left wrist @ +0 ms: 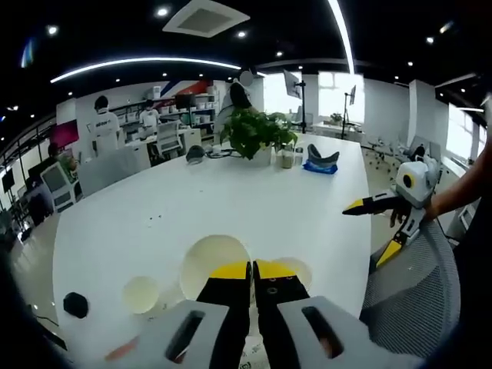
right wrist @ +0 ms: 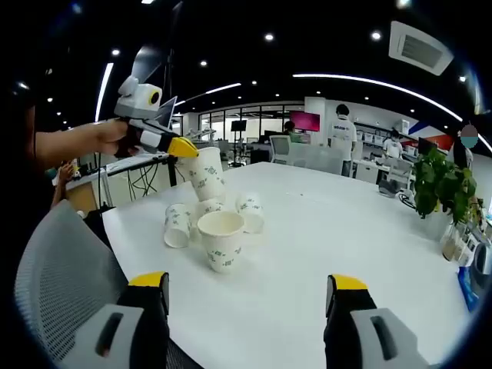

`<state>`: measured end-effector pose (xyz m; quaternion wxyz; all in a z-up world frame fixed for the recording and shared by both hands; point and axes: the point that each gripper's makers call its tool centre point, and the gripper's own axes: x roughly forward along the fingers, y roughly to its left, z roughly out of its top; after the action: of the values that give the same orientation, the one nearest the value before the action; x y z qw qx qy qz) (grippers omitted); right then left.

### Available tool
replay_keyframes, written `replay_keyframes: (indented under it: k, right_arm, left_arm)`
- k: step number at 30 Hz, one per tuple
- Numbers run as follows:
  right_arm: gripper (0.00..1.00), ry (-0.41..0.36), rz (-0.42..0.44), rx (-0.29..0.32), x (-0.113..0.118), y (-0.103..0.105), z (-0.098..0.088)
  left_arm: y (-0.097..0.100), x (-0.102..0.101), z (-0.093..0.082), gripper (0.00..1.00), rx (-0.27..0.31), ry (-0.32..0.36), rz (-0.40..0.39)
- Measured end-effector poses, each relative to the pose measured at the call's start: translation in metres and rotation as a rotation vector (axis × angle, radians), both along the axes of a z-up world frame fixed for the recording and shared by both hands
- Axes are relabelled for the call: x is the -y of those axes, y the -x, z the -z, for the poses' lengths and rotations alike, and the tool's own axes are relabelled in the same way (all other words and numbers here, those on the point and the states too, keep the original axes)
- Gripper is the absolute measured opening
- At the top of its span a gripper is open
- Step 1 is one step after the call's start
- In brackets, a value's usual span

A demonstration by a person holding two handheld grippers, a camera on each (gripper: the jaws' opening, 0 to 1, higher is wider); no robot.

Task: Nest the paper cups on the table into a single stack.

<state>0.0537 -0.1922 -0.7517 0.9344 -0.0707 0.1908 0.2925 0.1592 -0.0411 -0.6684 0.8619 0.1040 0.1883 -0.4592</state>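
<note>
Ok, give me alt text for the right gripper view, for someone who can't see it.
The left gripper holds a paper cup tilted above a cluster of cups on a white table; the upright cup stands nearest. The right gripper is open.

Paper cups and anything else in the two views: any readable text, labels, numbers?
No text can be read.
paper cups: green print, too small to read.
wall screen: pink, blurred.
person's shirt back: dark mark, illegible.
red-blue wall graphic: no letters legible.
</note>
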Motion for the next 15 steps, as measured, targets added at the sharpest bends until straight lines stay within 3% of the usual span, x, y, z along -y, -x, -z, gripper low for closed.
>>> replay_keyframes:
  k: [15]
  right_arm:
    - [0.85,0.002,0.005,-0.004,0.002,0.000,0.001]
  left_arm:
    - [0.015,0.035,0.010,0.00,-0.011,-0.018,0.100]
